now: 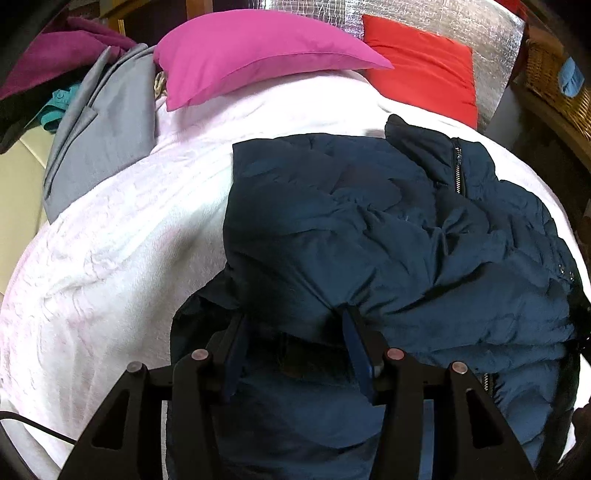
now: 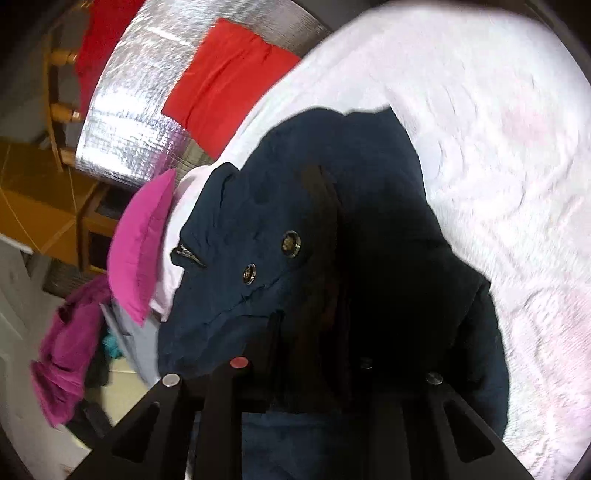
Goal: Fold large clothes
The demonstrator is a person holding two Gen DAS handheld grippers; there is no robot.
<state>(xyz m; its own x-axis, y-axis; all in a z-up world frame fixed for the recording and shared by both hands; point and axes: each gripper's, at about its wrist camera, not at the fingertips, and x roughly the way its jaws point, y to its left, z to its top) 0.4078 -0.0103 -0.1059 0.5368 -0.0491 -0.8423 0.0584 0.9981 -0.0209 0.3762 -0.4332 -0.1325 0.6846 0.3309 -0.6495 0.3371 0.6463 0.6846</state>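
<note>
A dark navy padded jacket point(image 1: 388, 240) lies crumpled on a white bedspread point(image 1: 122, 240), its zipper at the upper right. My left gripper point(image 1: 291, 325) is low over the jacket's near edge, jaws spread apart, with jacket fabric bunched between the fingers point(image 1: 354, 347). In the right wrist view the same jacket point(image 2: 280, 229), with two snap buttons, hangs lifted in front of the camera. My right gripper point(image 2: 317, 332) is buried in its dark fabric; the fingertips are hidden and the cloth appears held up by them.
A pink pillow point(image 1: 251, 51) and a red pillow point(image 1: 424, 66) lie at the bed's head against a silver foil panel point(image 1: 443, 22). A grey garment point(image 1: 107, 129) and a magenta one point(image 1: 55, 48) sit at the left. A wicker basket point(image 1: 554, 77) stands at the right.
</note>
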